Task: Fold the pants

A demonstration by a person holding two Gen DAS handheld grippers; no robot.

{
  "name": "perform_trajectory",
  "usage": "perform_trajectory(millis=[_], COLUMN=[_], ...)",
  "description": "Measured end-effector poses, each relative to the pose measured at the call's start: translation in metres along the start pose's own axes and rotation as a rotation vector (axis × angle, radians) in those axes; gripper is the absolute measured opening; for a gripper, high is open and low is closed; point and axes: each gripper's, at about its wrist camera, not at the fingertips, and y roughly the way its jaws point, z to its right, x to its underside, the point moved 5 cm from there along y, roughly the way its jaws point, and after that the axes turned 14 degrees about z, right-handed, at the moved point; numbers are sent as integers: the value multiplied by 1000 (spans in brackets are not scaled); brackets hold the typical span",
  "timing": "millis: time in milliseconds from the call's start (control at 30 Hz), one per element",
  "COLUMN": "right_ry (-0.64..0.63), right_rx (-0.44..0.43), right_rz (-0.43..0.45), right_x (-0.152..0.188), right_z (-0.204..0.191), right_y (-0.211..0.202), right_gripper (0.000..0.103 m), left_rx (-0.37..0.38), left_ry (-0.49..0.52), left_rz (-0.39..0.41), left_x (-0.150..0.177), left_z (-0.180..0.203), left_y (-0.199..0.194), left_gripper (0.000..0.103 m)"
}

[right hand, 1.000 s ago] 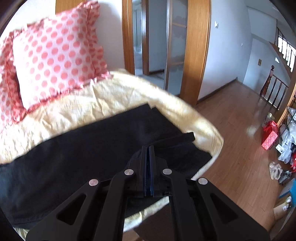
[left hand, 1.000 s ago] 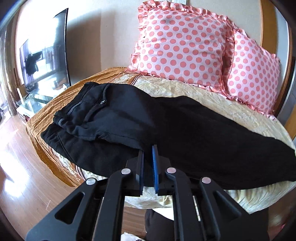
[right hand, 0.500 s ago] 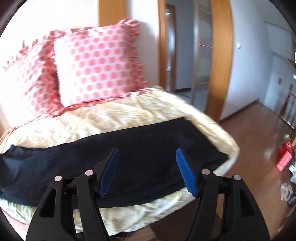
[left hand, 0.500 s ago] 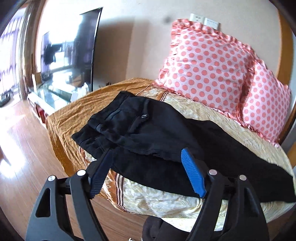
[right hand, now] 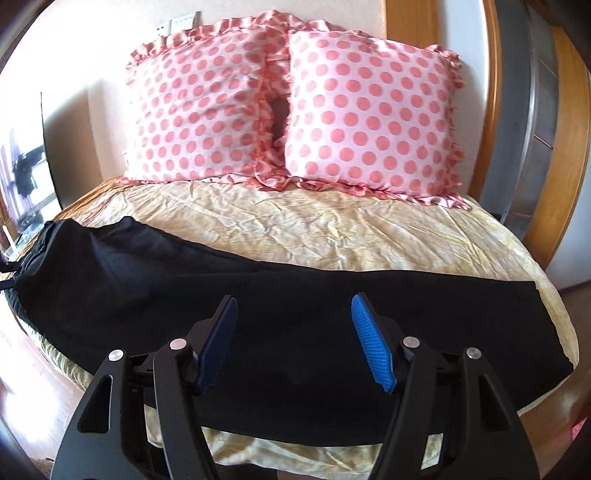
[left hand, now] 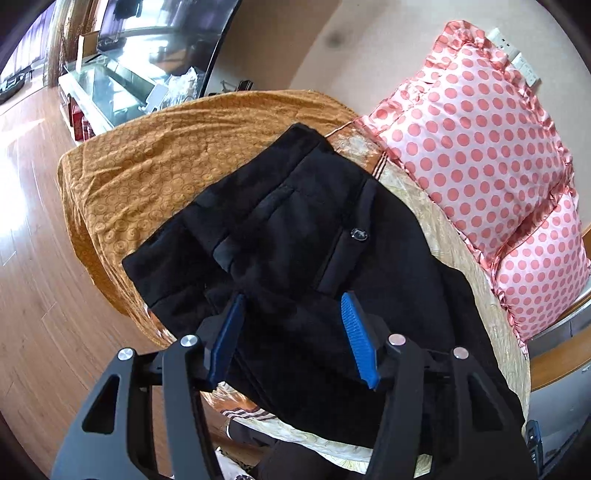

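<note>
Black pants [left hand: 295,236] lie flat along the near side of the bed, folded lengthwise with one leg on the other. The waistband with a button [left hand: 358,233] is at the left end. The legs [right hand: 295,295] stretch to the right, hems near the bed's right edge. My left gripper [left hand: 291,332] is open and empty, held just above the seat area below the waistband. My right gripper [right hand: 293,332] is open and empty, held above the middle of the legs.
Two pink polka-dot pillows [right hand: 280,107] lean on the wall at the back of the bed. The cream bedspread [right hand: 332,229] lies behind the pants, and an orange blanket [left hand: 155,158] covers the left end. A TV [left hand: 155,33] and glass stand are left; wooden floor [left hand: 33,295] surrounds.
Both grippers opened from shut and let go of the pants. The left one moved over the waist end. The right one swung left over the middle of the legs.
</note>
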Motion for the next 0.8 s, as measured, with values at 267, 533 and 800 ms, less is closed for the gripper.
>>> perform_trajectory(millis=[267, 533, 800], right_ry=[5, -4, -33], right_rx=[-31, -72, -221], right_rz=[-16, -15, 4], right_x=[3, 5, -7], right_z=[-10, -23, -56], right_y=[7, 8, 20], right_gripper=[67, 67, 67], left_rx=[-11, -21, -116], left_ry=[-67, -22, 21], left_rz=[19, 177, 128], left_x=[-11, -22, 11], left_z=[-14, -23, -60], left_y=[13, -35, -28], left_gripper=[18, 3, 7])
